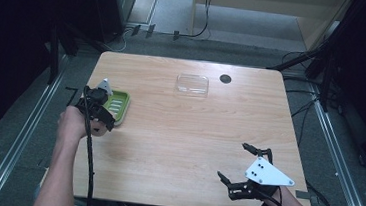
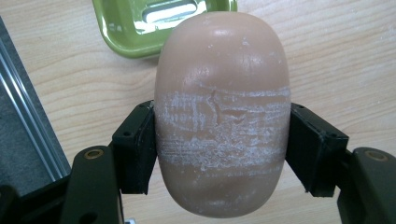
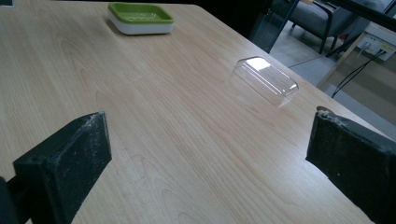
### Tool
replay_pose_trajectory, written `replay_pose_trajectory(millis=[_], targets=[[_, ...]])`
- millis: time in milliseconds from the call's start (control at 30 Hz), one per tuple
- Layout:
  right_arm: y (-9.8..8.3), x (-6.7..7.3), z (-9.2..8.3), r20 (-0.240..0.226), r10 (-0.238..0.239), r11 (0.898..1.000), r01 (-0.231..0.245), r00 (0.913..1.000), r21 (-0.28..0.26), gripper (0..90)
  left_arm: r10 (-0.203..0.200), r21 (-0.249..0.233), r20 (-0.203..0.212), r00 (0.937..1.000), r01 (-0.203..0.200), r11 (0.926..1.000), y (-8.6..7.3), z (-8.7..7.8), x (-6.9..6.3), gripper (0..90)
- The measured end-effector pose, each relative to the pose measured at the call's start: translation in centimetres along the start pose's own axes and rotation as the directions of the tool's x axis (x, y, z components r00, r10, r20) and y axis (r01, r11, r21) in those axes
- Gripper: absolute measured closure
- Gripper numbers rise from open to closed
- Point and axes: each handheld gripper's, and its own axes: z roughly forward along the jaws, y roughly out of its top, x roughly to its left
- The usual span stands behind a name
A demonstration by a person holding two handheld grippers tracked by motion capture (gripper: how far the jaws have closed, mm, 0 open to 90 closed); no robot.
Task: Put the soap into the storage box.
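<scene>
A tan oval bar of soap [image 2: 222, 112], scuffed white across its middle, sits between the black pads [image 2: 137, 144] of my left gripper [image 2: 222, 149], which is shut on it and holds it above the wood. Just beyond the soap lies a green soap dish [image 2: 135, 28] with a slotted insert. In the high view my left gripper [image 1: 100, 116] hangs at the table's left edge beside the dish [image 1: 115, 106]. My right gripper [image 1: 232, 161] rests near the front right corner, open, with nothing between its fingers [image 3: 65, 163]. Past them I see the dish [image 3: 140, 17] at the far side.
A clear plastic lid [image 1: 192, 84] lies upside up toward the back middle of the wooden table [image 1: 177, 142], also seen as the lid [image 3: 266, 80] in the right gripper view. A small dark round spot [image 1: 226, 78] sits behind it. Metal floor rails and cables run around the table.
</scene>
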Motion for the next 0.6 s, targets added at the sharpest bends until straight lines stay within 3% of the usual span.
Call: replay_pose_trajectory(millis=[600], targets=[[0.0, 0.0, 0.0, 0.0, 0.004, 1.0, -0.004, 1.0, 0.001, 0.0, -0.007, 0.005, 0.016, 0.9998, 0.007, 1.0, 1.7, 0.2, 0.6, 33.3]])
